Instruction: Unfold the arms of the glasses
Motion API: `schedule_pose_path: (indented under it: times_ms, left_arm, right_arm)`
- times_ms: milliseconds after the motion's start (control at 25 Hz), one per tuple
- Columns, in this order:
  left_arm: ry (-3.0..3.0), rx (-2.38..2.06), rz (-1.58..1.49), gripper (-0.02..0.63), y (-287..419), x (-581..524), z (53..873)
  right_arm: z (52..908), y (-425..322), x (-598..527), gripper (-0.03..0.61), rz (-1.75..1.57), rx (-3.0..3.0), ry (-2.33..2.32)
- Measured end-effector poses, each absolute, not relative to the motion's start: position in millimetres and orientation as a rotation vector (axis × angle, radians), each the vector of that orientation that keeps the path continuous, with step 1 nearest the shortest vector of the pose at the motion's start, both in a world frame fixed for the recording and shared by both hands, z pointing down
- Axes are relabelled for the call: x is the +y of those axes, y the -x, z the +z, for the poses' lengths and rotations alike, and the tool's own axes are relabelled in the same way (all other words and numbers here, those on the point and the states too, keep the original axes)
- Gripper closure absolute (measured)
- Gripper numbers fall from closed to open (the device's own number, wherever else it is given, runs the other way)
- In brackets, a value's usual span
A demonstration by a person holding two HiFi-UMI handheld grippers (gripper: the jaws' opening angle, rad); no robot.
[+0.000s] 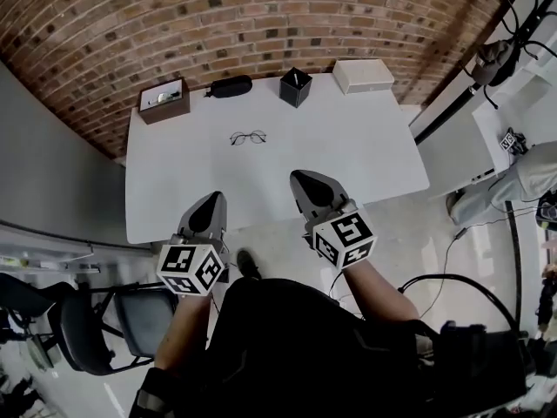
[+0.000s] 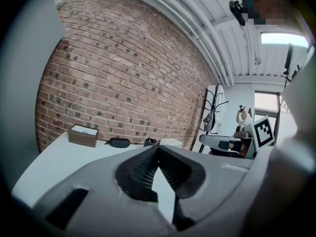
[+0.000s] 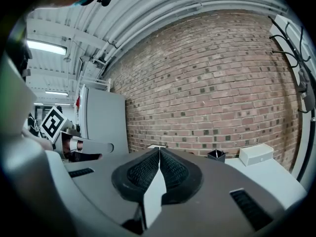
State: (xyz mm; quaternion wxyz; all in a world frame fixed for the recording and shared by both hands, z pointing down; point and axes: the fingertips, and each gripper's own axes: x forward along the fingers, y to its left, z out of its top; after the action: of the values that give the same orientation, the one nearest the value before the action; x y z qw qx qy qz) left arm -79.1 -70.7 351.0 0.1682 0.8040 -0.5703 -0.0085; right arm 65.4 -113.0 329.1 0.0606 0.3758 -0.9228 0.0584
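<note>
A pair of thin wire-rimmed glasses (image 1: 248, 138) lies on the white table (image 1: 348, 146), a little left of its middle. My left gripper (image 1: 209, 204) hovers over the table's near edge, shut and empty, well short of the glasses. My right gripper (image 1: 305, 181) is beside it, further onto the table, also shut with nothing held. In the left gripper view the jaws (image 2: 157, 147) meet at their tips; in the right gripper view the jaws (image 3: 159, 150) are likewise pressed together. The glasses are hidden in both gripper views.
Along the table's far edge stand a brown box (image 1: 164, 101), a black glasses case (image 1: 230, 86), a black pen cup (image 1: 295, 86) and a white box (image 1: 363, 76). A brick wall (image 1: 261, 16) lies behind. A black chair (image 1: 96, 320) stands at my left.
</note>
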Motion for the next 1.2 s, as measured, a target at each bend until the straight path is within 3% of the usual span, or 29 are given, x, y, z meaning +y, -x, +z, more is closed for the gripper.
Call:
schedule_pose_path:
  times_ms: [640,1200]
  left_arm:
    - [-2.298,-1.394,0.083,0.606,136,-177,405]
    - [-2.157,-1.343,0.172,0.604,143,-236,480]
  right_arm:
    - [388,-11,-209,0.569,0.286,-2.567,-1.251]
    - [472,-5,-267,0.569,0.415,-2.437,-1.209]
